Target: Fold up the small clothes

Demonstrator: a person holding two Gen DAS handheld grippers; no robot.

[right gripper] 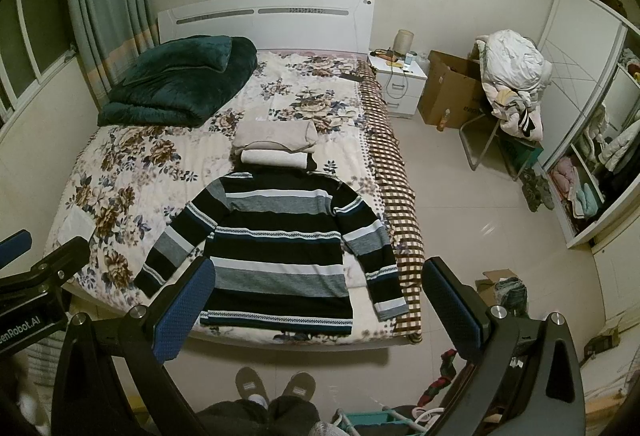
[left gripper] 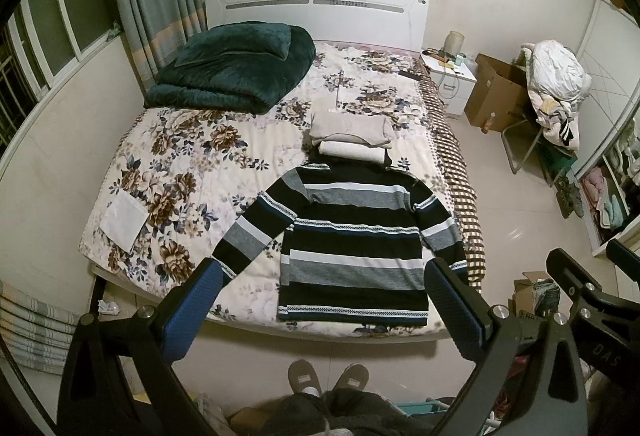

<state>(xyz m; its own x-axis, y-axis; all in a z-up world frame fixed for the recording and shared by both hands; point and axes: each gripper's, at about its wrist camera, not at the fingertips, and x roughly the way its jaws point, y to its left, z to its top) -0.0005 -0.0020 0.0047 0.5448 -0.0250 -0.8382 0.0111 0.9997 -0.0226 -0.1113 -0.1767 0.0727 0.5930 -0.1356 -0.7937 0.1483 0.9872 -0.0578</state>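
Hovering left fingers: the left gripper [left gripper: 320, 304] hangs over the foot of the bed, its blue-padded fingers [left gripper: 188, 316] spread wide, holding nothing.
Right fingers: the right gripper [right gripper: 316, 300] is likewise wide apart and empty, its blue pads [right gripper: 452, 308] clear of the cloth.
Sweater: a black, grey and white striped knit long-sleeved sweater [left gripper: 352, 236] lies flat, face down, at 12 o'clock from both grippers, hem toward the person, sleeves angled to 8 and 4 o'clock.
Folded pile: beige and white folded clothes [left gripper: 352, 135] sit just beyond its collar.
Bed: floral-quilted bed [left gripper: 180, 163]; a dark green folded blanket [left gripper: 236, 67] at 10 o'clock.
Person: grey slippers [left gripper: 328, 380] at 6 o'clock.
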